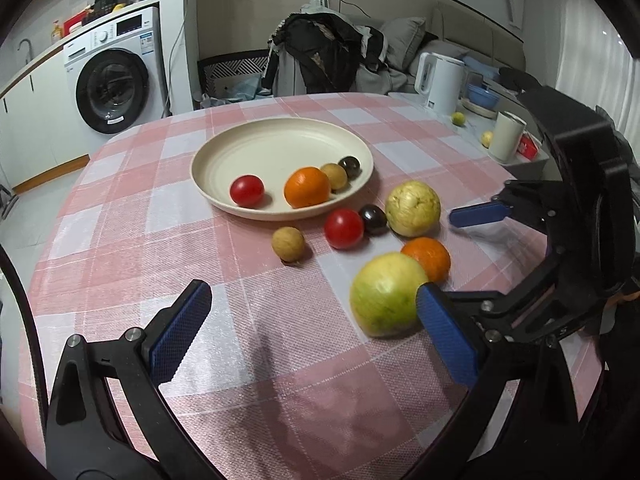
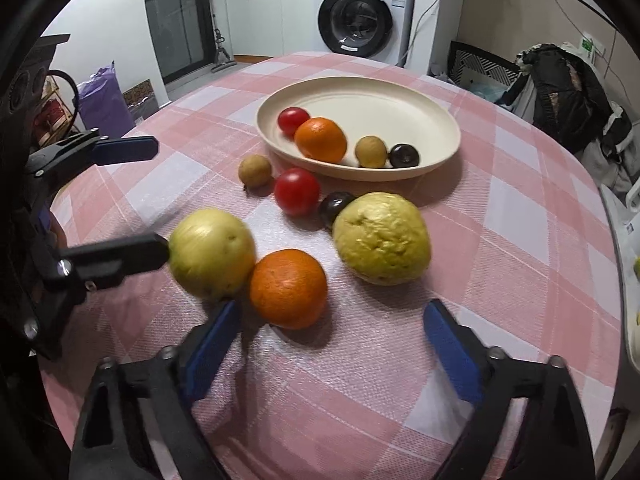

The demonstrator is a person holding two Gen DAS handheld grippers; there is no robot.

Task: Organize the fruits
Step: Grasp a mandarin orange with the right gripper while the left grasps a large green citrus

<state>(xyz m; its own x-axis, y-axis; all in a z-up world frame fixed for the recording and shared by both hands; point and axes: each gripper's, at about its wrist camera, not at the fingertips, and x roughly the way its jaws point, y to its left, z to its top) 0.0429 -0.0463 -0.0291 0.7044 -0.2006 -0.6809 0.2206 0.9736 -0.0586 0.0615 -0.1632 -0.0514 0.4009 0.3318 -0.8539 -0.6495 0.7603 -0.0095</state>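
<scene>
Item: fruit sorting, part done. The cream plate (image 1: 280, 148) at bench centre holds four pieces — a tomato (image 1: 247, 190), an orange (image 1: 307, 187), a small tan fruit (image 1: 334, 176) and a dark plum (image 1: 350, 166). Six lie loose on the cloth at its 4 to 5 o'clock side: tan fruit (image 1: 288, 244), second tomato (image 1: 343, 228), second plum (image 1: 373, 219), bumpy yellow guava (image 1: 413, 209), second orange (image 1: 427, 259), smooth green-yellow guava (image 1: 386, 295).

Left tongs (image 1: 312, 336): wide, empty; the right-hand pad touches or just grazes the smooth guava, which reads blurred.
Right tongs (image 2: 332, 344): wide, empty, with the loose orange (image 2: 288, 288) just ahead of the gap.

Step in hand, as judged: picking up the smooth guava. Advice — shift the left tongs toward 3 o'clock so the fruit sits between both pads, not against one; close at its widest girth, gently, since round fruit rolls. The orange touches it, so lift straight up to avoid nudging the neighbour.

Surface: pink-and-white checked cloth (image 1: 168, 216), lightly textured, on a round bench.

Room: washing machine (image 1: 112, 80), white kettle (image 1: 440, 80), dark clothes heaped on a chair (image 1: 324, 52).
</scene>
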